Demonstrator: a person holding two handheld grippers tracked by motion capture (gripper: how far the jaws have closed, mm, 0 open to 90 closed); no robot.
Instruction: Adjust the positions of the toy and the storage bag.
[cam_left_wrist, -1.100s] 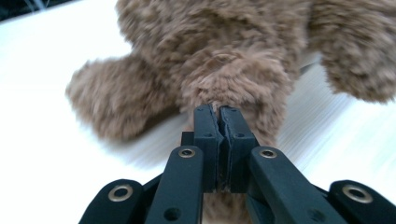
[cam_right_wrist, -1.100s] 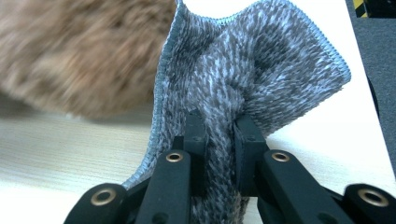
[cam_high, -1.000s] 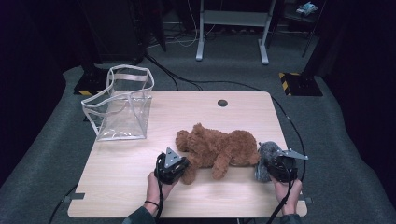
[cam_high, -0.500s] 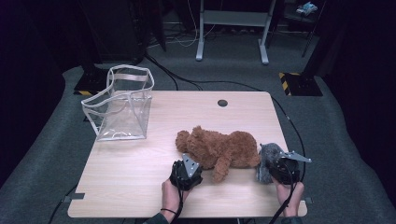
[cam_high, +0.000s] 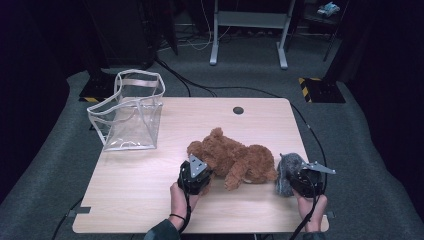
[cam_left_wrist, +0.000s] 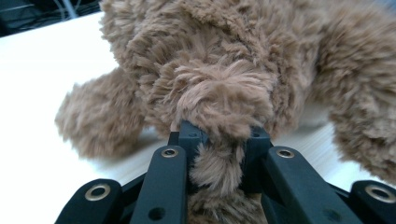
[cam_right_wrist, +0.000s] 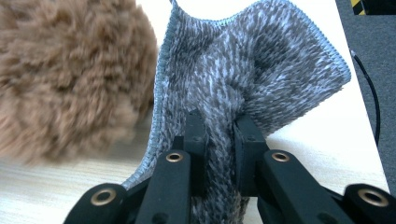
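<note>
Brown teddy bear (cam_high: 235, 159) limb pinched, left gripper (cam_left_wrist: 218, 140) jaws just closed | right gripper (cam_right_wrist: 219, 126) clamps grey cloth (cam_right_wrist: 252, 60), 3 o'clock | risk: plush slips out

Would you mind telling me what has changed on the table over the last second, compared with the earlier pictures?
The left gripper moved right along the table's near side, toward the brown teddy bear; its jaws have just been closing and now pinch a tuft of the bear's fur. The right gripper stayed put, clamped on the grey cloth. The bear and the clear bag kept their places.
</note>
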